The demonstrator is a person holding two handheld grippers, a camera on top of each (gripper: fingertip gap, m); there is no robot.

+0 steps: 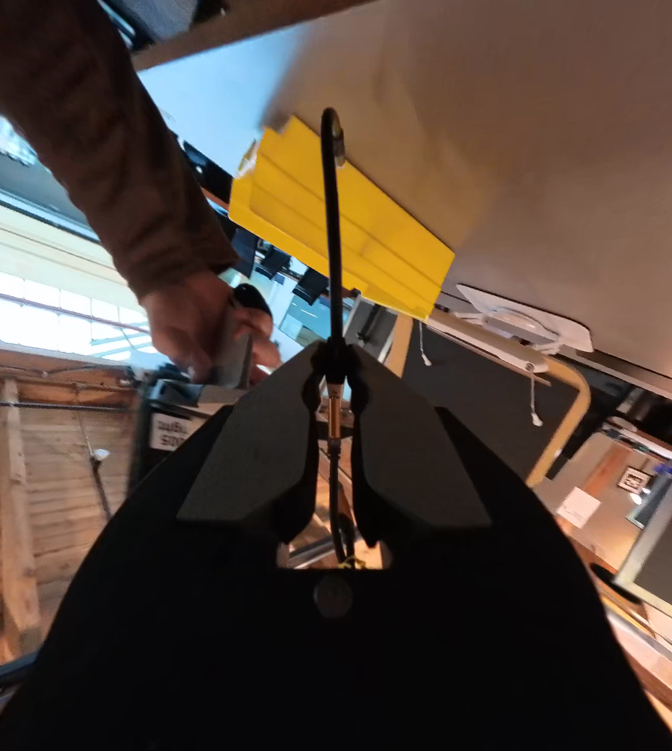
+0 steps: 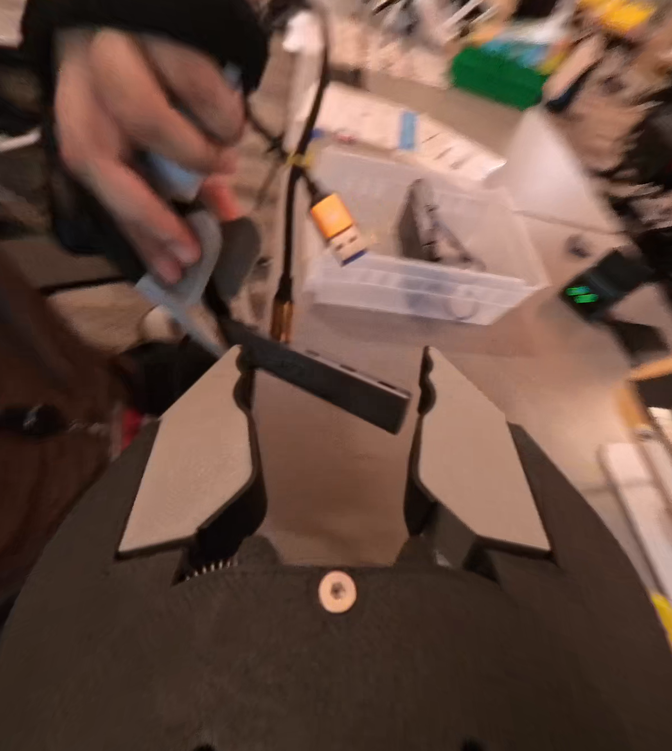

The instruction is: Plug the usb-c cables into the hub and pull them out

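Cable (image 1: 333,260) pinched in left gripper (image 1: 332,357); right gripper (image 2: 332,357) spread around hub (image 2: 326,380). Plug (image 2: 281,321) seated; next, likely straight pull-out.

Right wrist view smears with motion blur — the clear box (image 2: 415,290) at centre right shows unreadable contents; the hub (image 2: 326,380) has its left end hidden behind the hand-held gripper's finger (image 2: 204,439).

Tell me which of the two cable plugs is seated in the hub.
The gold-sleeved plug, standing on the black hub. The orange plug dangles free above it, connected to nothing.
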